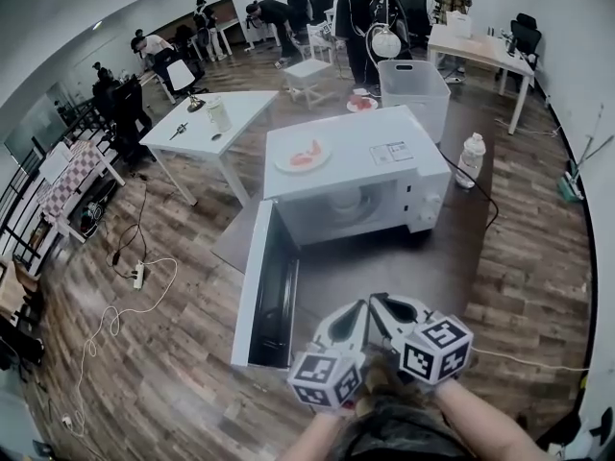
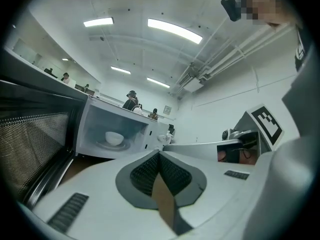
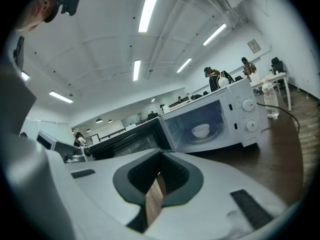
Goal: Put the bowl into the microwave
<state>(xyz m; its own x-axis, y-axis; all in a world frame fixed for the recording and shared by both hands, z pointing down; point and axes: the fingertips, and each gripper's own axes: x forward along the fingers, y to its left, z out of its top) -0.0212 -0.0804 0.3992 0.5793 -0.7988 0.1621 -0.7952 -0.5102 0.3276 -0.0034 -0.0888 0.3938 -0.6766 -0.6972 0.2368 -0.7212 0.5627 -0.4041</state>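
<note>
A white bowl (image 1: 368, 200) sits on the turntable inside the white microwave (image 1: 384, 147), which stands on a dark table (image 1: 384, 267). Its door (image 1: 261, 291) hangs wide open to the left. The bowl (image 2: 114, 138) shows through the open front in the left gripper view, and the bowl (image 3: 200, 130) shows likewise in the right gripper view. My left gripper (image 1: 359, 307) and right gripper (image 1: 379, 303) are side by side near my body, well short of the microwave. Both are shut with nothing between the pads. The left gripper (image 2: 159, 155) and right gripper (image 3: 160, 155) point towards the cavity.
A plate with red food (image 1: 302, 155) lies on top of the microwave. Behind it stand a clear plastic bin (image 1: 413, 89) and a water bottle (image 1: 470, 159). A white table (image 1: 207, 123) is at the left, with cables and a power strip (image 1: 139, 275) on the floor. Several people work at the back.
</note>
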